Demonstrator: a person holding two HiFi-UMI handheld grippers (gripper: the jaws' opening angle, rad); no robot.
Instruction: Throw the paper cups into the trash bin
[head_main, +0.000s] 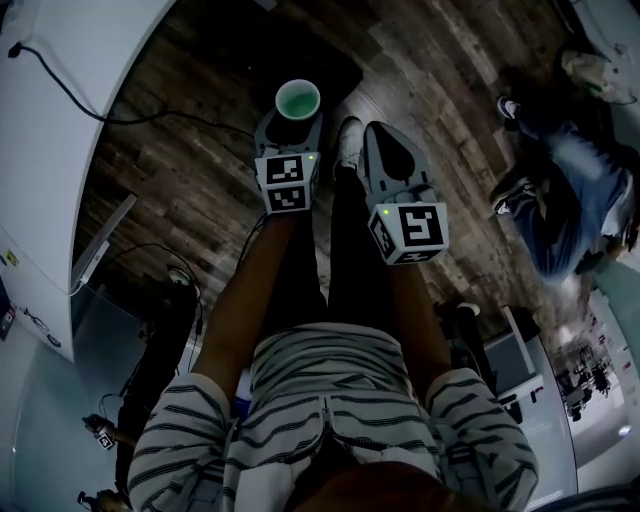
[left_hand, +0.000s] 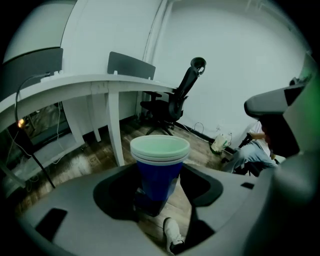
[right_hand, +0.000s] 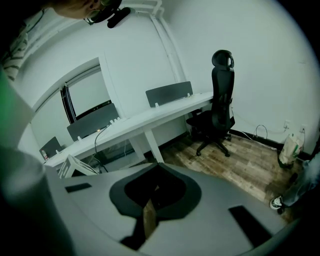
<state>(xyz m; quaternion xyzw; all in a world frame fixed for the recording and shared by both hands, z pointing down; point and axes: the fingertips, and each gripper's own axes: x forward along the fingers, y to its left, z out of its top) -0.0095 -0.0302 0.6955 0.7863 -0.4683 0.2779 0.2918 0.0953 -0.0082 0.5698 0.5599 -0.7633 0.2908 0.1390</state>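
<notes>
Closest to us in the head view is our striped shirt (head_main: 330, 400), with both forearms reaching out toward 12 o'clock. The right gripper (head_main: 383, 140) sits at about 1 o'clock. Its jaws are drawn together with only a thin slit of floor showing between the tips, and they carry nothing. The left gripper (head_main: 296, 122) lies just beside it at 11 o'clock. Its jaws are spread wide and clamped on either side of the paper cups (head_main: 297, 99). The cups are a nested stack with blue walls and pale rims, held upright in the air with the mouth facing up. Under the cups, at 6 o'clock in the left gripper view, we see a white shoe (left_hand: 172, 235) on the wooden floor (head_main: 200, 170).

Farther out, a white desk (left_hand: 100, 85) runs along the wall at 10 o'clock in the left gripper view. A black office chair (left_hand: 175, 102) stands at 12 o'clock. A white bag (left_hand: 219, 144) lies against the wall at 2 o'clock. Beside it a person in jeans (head_main: 570, 190) sits on the floor, at 3 o'clock in the head view.
</notes>
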